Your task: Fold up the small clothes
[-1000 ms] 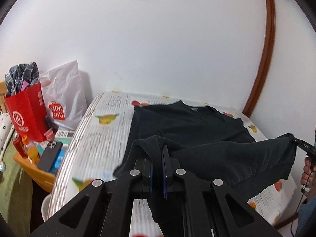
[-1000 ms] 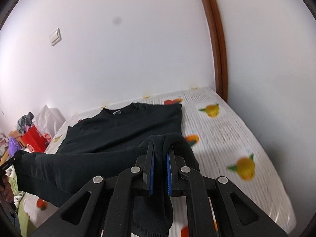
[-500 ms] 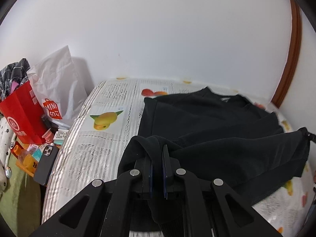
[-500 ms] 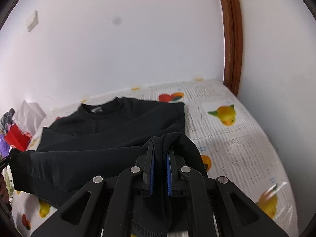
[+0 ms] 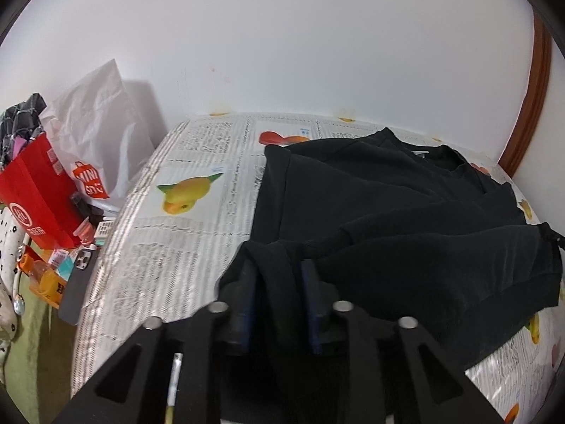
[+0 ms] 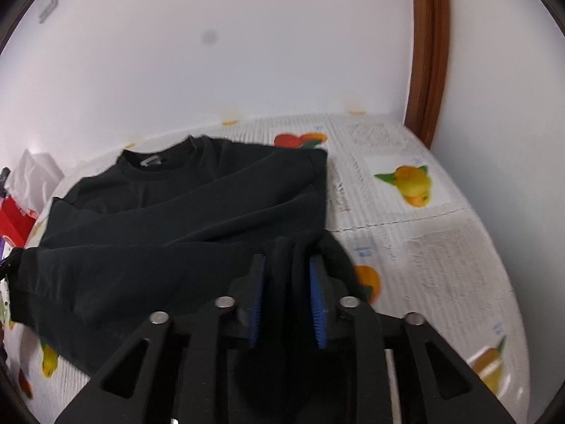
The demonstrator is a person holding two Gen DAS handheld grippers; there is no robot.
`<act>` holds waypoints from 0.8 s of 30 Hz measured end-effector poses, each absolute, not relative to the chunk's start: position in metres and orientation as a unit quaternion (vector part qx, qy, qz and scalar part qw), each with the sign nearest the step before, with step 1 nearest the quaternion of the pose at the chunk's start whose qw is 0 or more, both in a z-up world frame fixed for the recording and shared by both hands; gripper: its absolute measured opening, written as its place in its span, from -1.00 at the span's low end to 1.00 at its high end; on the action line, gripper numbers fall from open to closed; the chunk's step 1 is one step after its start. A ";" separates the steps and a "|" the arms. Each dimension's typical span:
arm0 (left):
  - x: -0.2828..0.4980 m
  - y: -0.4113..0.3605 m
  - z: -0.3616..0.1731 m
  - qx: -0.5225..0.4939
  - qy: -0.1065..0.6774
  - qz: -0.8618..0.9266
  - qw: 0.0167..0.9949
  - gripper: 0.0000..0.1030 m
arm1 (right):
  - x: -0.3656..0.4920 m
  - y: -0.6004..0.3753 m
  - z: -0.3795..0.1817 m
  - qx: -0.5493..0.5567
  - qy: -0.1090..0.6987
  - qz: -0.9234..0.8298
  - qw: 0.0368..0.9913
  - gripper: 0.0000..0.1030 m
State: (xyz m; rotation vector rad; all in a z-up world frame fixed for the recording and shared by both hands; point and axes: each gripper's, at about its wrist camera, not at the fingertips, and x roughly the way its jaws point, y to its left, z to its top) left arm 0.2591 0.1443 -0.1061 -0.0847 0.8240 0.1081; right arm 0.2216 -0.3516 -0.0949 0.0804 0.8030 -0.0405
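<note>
Fruit-printed tablecloth covered the table. Nearest, the left gripper and right gripper each had their blue pads spread apart, with a bunched hem corner of the black sweatshirt draped loosely between them. Beyond, its body lay flat, collar toward the white wall.

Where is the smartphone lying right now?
In the left wrist view, the dark smartphone lies at far left, off the bed's edge, below the red bag.
</note>
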 end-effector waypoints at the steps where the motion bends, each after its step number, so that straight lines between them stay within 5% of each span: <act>1: 0.252 0.148 -0.105 -0.043 0.396 0.053 0.916 -0.25 | 0.211 -0.359 -0.089 0.042 0.383 -0.029 0.922 -0.16; 8: 0.225 0.168 -0.119 -0.069 0.411 0.025 0.909 0.05 | 0.175 -0.392 -0.101 0.061 0.412 -0.057 0.907 -0.14; 24: 0.201 0.190 -0.131 -0.098 0.422 0.013 0.901 0.06 | 0.183 -0.387 -0.130 0.117 0.427 -0.028 0.896 -0.12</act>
